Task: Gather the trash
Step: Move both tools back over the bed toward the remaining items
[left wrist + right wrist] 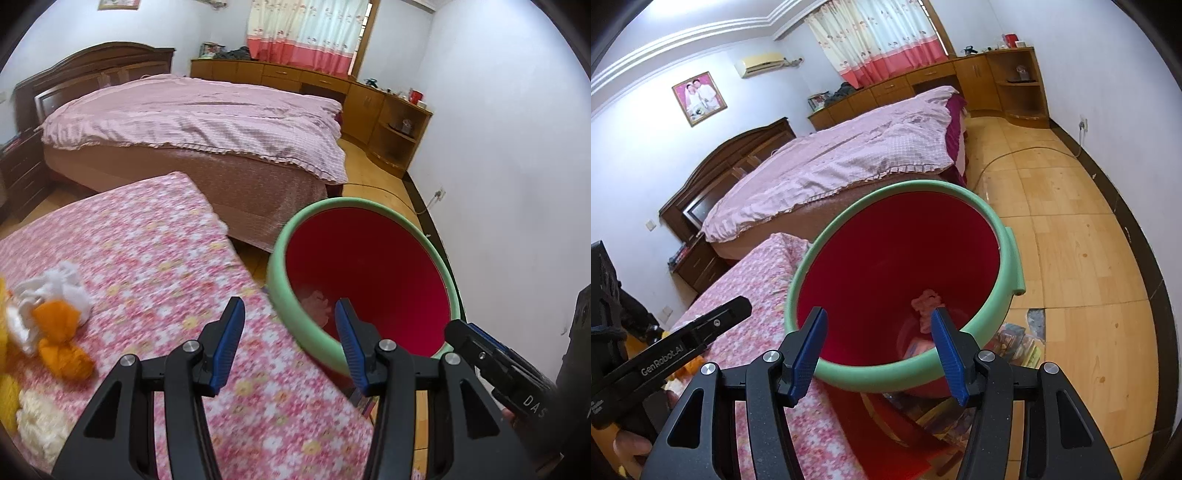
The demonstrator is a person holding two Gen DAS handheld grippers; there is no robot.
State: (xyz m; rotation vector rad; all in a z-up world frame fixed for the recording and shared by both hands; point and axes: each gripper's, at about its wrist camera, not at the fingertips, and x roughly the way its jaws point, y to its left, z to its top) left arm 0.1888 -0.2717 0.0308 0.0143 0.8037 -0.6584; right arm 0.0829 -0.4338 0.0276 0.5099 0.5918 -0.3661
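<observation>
Both grippers hang over the near rim of the red bin (897, 258) with its green rim, which stands on the floor right against the corner of the tabletop (155, 258) under its pink flowered cloth. The left gripper (290, 339) has its blue fingers apart with nothing between them; it sits over the tabletop's edge, with the bin's mouth just ahead and to its right. The right gripper (879, 345) is likewise spread and empty, pointing straight down into the bin, where a pinkish crumpled scrap (925, 302) already lies near the bottom. What is left to collect, as far as I can see, is the heap of crumpled paper (55, 317), white, orange and yellow, on the tabletop well off to the left of the left gripper's fingers and a little behind their tips. That heap lies on the far side from the bin, so I'd judge the left hand much the nearer one: it would need to swing leftward and back across the cloth, away from the bin. The pieces are bunched and touching each other, with no clear long axis, so a single clean pick looks tricky.
</observation>
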